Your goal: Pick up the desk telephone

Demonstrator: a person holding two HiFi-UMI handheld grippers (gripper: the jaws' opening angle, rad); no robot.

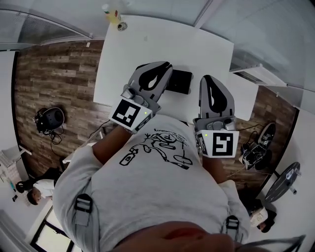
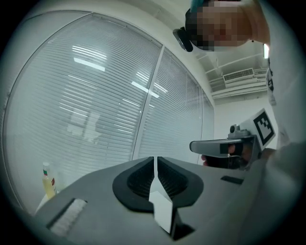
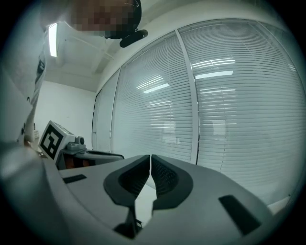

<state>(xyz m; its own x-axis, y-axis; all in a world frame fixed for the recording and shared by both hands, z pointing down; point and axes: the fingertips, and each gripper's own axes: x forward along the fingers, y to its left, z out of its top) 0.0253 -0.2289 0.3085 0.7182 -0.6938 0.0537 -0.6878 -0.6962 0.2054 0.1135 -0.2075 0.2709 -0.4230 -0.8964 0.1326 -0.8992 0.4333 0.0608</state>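
Note:
The black desk telephone (image 1: pixel 179 81) lies on the white table (image 1: pixel 197 44) near its front edge, partly hidden behind my left gripper. In the head view my left gripper (image 1: pixel 165 65) hovers just left of the phone, and my right gripper (image 1: pixel 206 79) hovers just to its right. Both are shut with nothing between the jaws. The left gripper view shows its jaws (image 2: pixel 155 160) closed and level, facing window blinds, with the right gripper (image 2: pixel 229 146) beside it. In the right gripper view the jaws (image 3: pixel 150 160) also meet. The phone appears in neither gripper view.
A small yellow bottle (image 1: pixel 112 14) and a round object (image 1: pixel 122 25) stand at the table's far left corner; the bottle (image 2: pixel 48 181) also shows in the left gripper view. Dark gear (image 1: pixel 49 119) and shoes (image 1: pixel 258 142) lie on the wooden floor beside the table.

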